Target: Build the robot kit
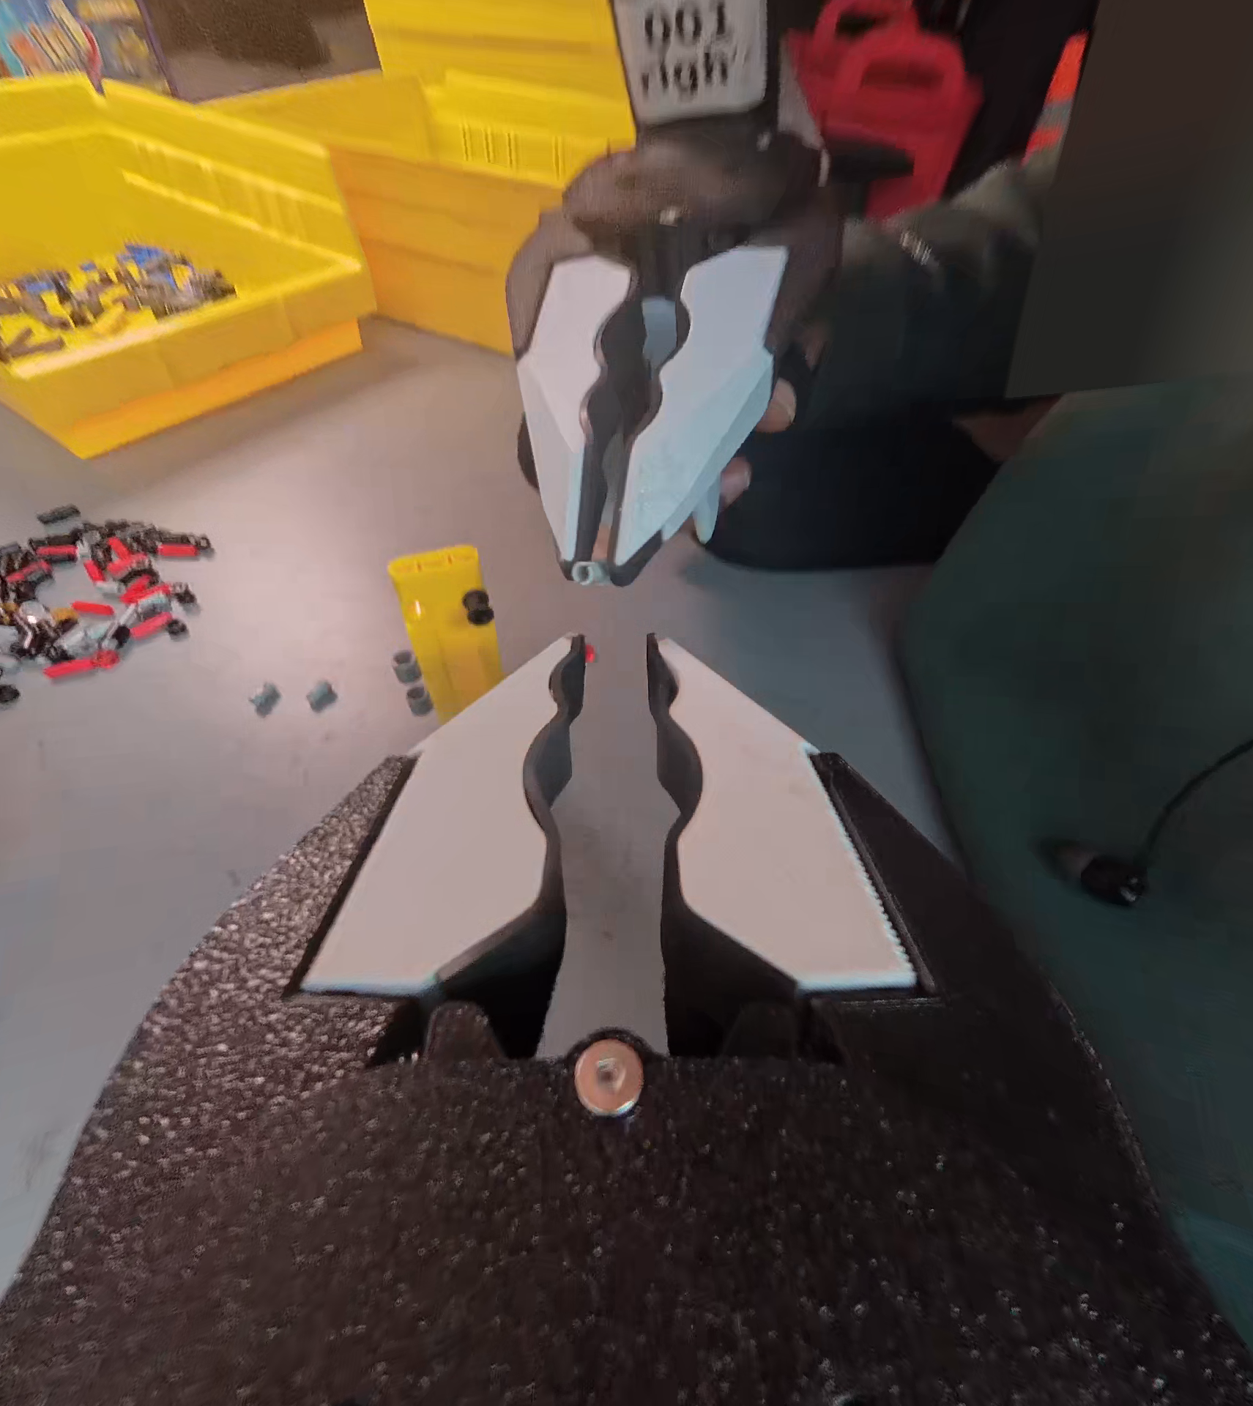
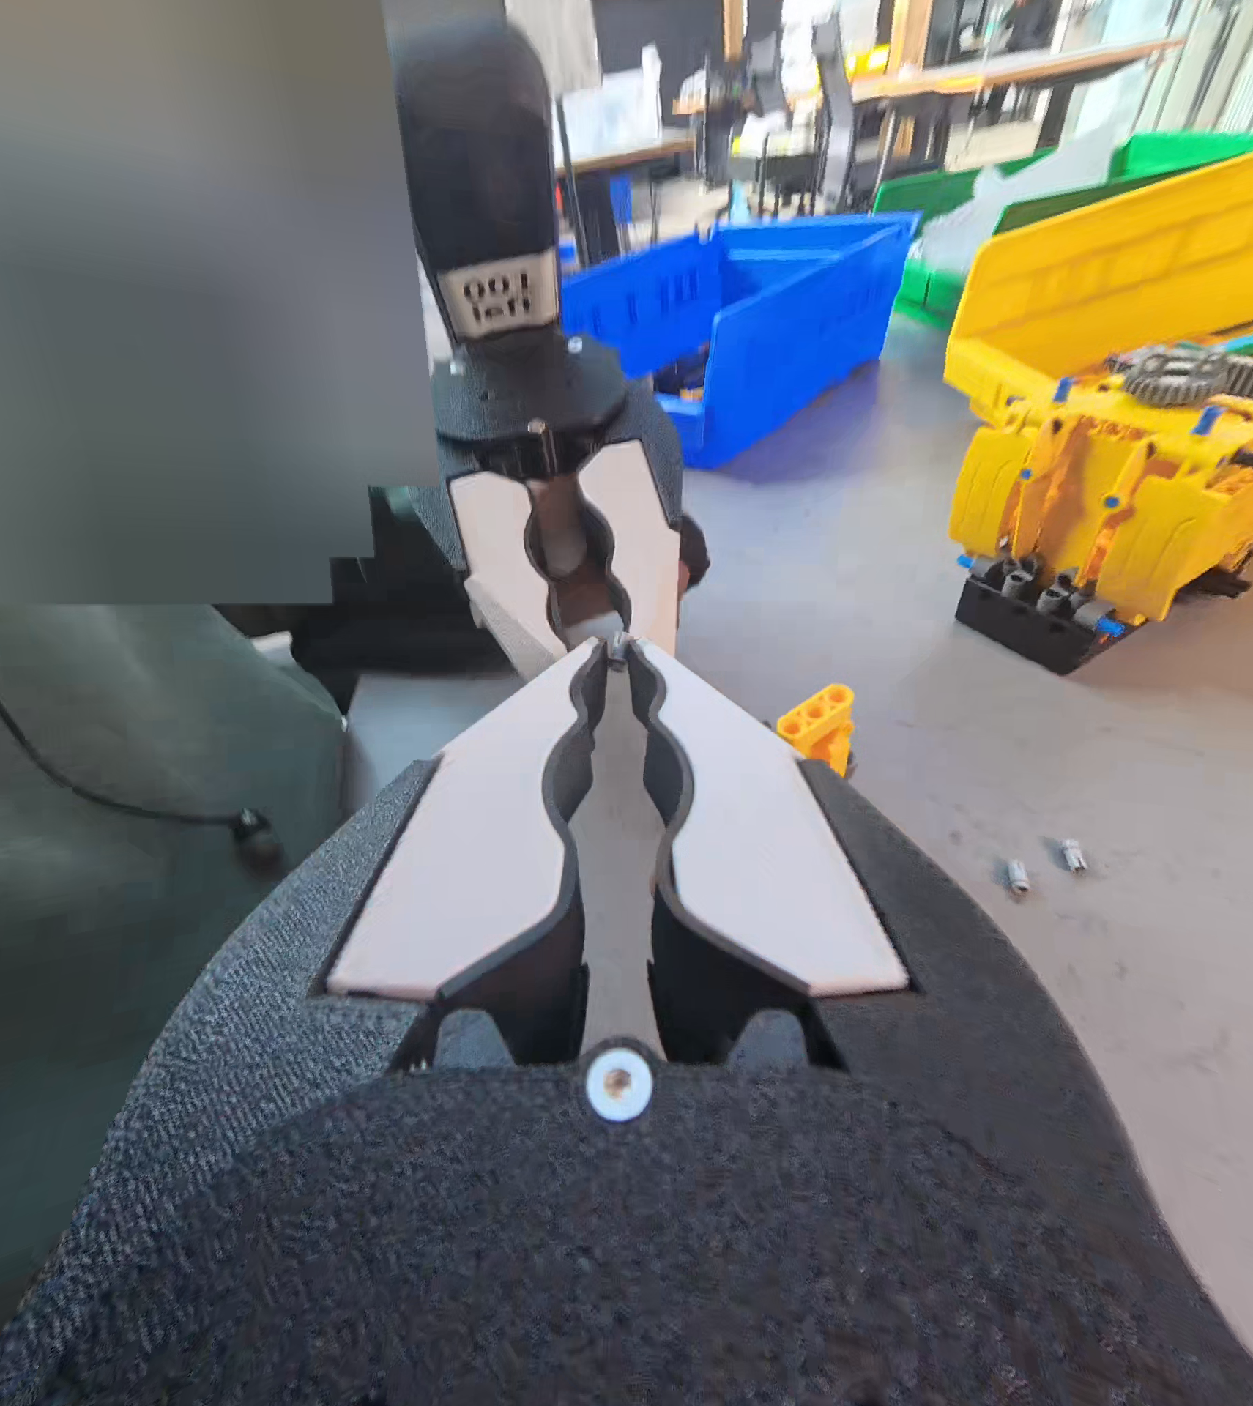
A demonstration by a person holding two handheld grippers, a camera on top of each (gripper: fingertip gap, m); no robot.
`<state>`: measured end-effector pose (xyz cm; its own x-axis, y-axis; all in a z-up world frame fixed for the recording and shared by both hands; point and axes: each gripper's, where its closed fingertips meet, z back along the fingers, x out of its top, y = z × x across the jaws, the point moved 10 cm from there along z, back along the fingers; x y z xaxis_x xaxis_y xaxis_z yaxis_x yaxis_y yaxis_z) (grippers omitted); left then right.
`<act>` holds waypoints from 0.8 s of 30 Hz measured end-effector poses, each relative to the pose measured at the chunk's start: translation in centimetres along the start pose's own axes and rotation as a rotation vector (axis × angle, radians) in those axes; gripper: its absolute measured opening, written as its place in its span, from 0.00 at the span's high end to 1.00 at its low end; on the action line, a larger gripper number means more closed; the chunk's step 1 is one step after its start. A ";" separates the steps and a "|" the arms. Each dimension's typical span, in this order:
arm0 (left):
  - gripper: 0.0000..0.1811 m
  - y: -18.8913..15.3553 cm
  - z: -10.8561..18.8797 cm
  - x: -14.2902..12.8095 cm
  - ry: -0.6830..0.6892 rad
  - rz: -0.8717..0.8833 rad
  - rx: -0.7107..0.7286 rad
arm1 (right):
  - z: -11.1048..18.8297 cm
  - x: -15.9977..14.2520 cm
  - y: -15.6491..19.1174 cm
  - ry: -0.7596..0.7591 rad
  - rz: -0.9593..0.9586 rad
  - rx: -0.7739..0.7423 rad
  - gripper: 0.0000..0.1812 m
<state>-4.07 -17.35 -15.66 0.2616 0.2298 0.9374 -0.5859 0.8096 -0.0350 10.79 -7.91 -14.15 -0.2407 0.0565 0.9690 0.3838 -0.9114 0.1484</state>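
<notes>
The far right tool is smeared by motion blur. The small grey piece pinched at its tips is too small to be identified. The yellow model is cut off at the right edge.

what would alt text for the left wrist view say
The left tool hovers open over a grey table, facing the right tool, which pinches a small grey connector piece. A yellow beam lies just left, with a pile of small red, black and grey parts and yellow bins beyond.
</notes>
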 end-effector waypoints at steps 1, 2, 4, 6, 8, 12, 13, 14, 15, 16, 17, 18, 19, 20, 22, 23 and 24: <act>0.92 -0.1 0.3 0.6 -0.073 0.017 -0.007 | 0.2 0.4 -0.1 -0.071 -0.052 0.004 0.97; 0.92 -0.1 0.5 1.2 -0.141 0.038 -0.008 | 0.4 0.6 -0.2 -0.134 -0.097 0.007 0.97; 0.93 0.0 1.0 2.0 -0.248 0.078 0.011 | 0.6 0.9 -0.3 -0.220 -0.165 0.021 0.97; 0.94 0.2 1.3 2.4 -0.303 0.100 0.032 | 0.6 1.0 -0.1 -0.268 -0.199 0.044 0.97; 0.94 0.2 1.5 2.6 -0.320 0.103 0.026 | 0.5 0.9 0.0 -0.299 -0.234 0.062 0.97; 0.99 0.1 1.6 2.5 -0.326 0.113 -0.003 | 0.4 0.6 0.0 -0.327 -0.250 0.077 0.97; 0.99 0.1 1.6 2.5 -0.328 0.115 -0.006 | 0.4 0.6 0.0 -0.327 -0.240 0.076 0.97; 1.00 0.1 1.6 2.4 -0.328 0.115 -0.005 | 0.5 0.6 0.0 -0.323 -0.231 0.079 0.97; 1.00 0.2 1.7 2.4 -0.324 0.116 0.002 | 0.5 0.6 0.0 -0.319 -0.222 0.083 0.97; 1.00 0.2 1.7 2.3 -0.320 0.116 0.012 | 0.5 0.5 0.0 -0.312 -0.210 0.080 0.97; 1.00 0.3 1.8 2.3 -0.315 0.114 0.015 | 0.6 0.5 0.0 -0.301 -0.199 0.076 0.97; 1.00 0.2 1.8 2.2 -0.311 0.112 0.014 | 0.6 0.5 0.0 -0.292 -0.190 0.074 0.97; 1.00 0.2 1.8 2.2 -0.308 0.110 0.014 | 0.6 0.5 0.0 -0.285 -0.182 0.071 0.97; 1.00 0.2 1.8 2.2 -0.306 0.108 0.015 | 0.6 0.4 0.0 -0.276 -0.174 0.068 0.97; 1.00 0.2 1.8 2.1 -0.294 0.103 0.017 | 0.6 0.4 0.0 -0.267 -0.161 0.065 0.97; 1.00 0.2 1.8 2.0 -0.285 0.102 0.016 | 0.6 0.4 0.0 -0.270 -0.162 0.065 0.98; 1.00 0.1 1.7 1.9 -0.278 0.100 0.012 | 0.6 0.4 0.0 -0.276 -0.167 0.066 0.98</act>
<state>-4.96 -17.71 -13.28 -0.0175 0.1503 0.9885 -0.6076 0.7835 -0.1299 11.22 -7.60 -13.69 -0.0579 0.3198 0.9457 0.4185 -0.8523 0.3138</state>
